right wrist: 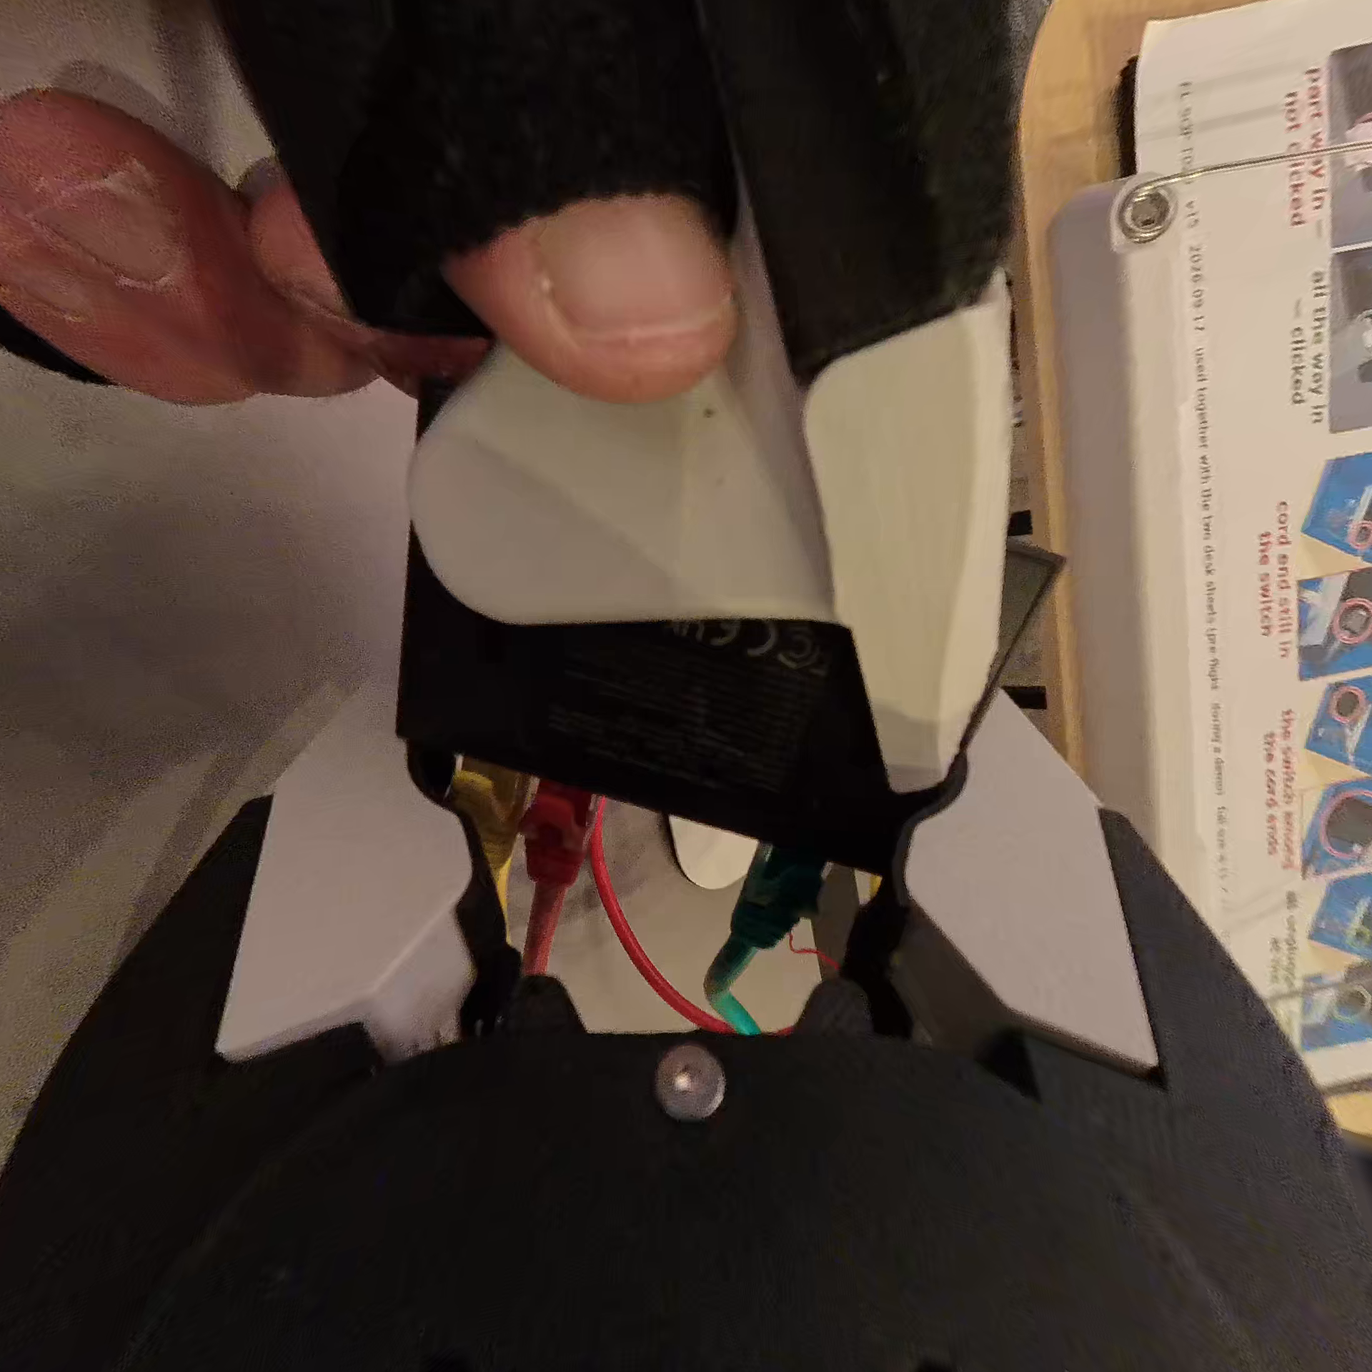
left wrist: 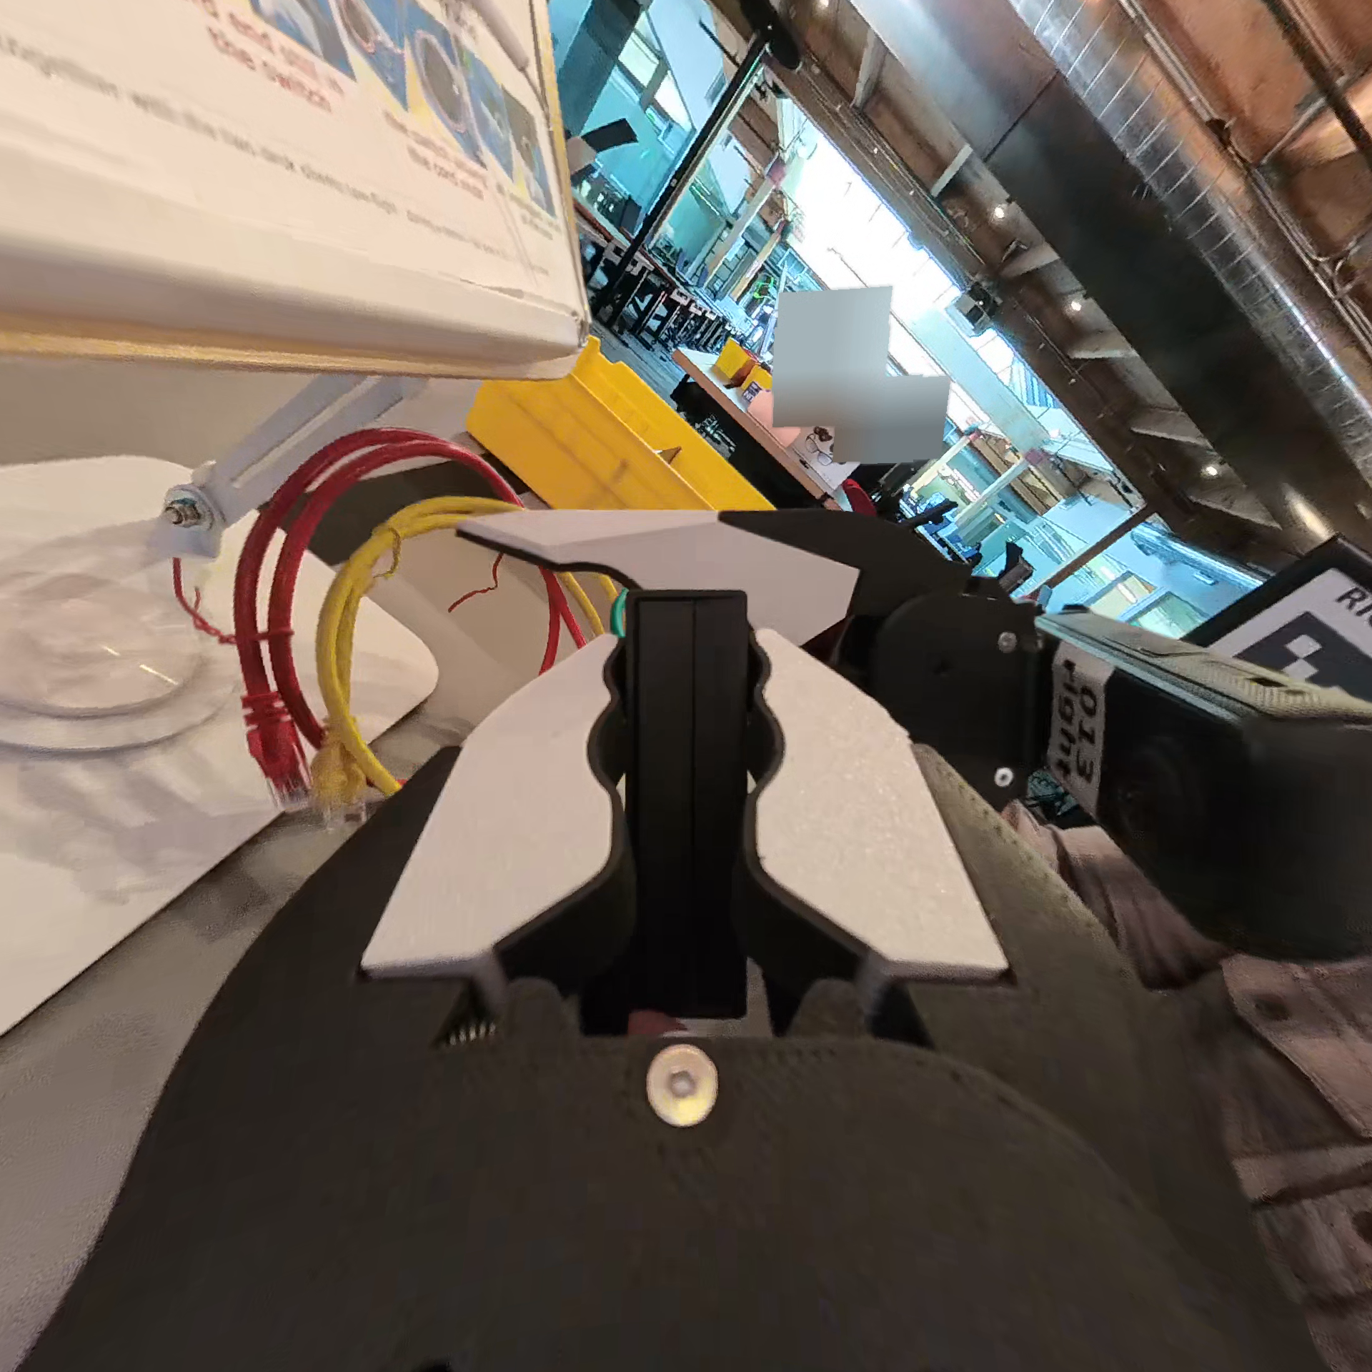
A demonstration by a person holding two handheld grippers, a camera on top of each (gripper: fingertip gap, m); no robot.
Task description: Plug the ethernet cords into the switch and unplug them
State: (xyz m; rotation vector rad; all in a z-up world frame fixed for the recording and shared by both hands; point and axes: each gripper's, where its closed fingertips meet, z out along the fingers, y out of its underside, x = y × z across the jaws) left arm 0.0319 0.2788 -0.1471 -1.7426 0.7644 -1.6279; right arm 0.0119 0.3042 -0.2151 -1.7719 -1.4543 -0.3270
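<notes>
The black switch [right wrist: 631, 705] is held between both grippers, label face up. My left gripper [left wrist: 687, 616] is shut on its flat faces; in the left wrist view the switch [left wrist: 687, 779] shows edge-on. My right gripper [right wrist: 672, 794] has its jaws wide apart, clamped on the switch's two ends; its upper finger [left wrist: 668, 553] lies over the top end. Yellow [right wrist: 490, 809], red [right wrist: 557, 831] and green [right wrist: 772, 891] plugs sit in the ports facing the right camera. The red [left wrist: 278, 750] and yellow [left wrist: 338, 779] cords' free ends lie on the table at left.
A white stand with a printed sheet [left wrist: 260, 148] hangs over the cords and also shows in the right wrist view [right wrist: 1262, 520]. A yellow bin [left wrist: 594, 445] stands behind. A clear suction base [left wrist: 96, 653] sits at left. A person's thumb [right wrist: 594, 312] rests on the left gripper.
</notes>
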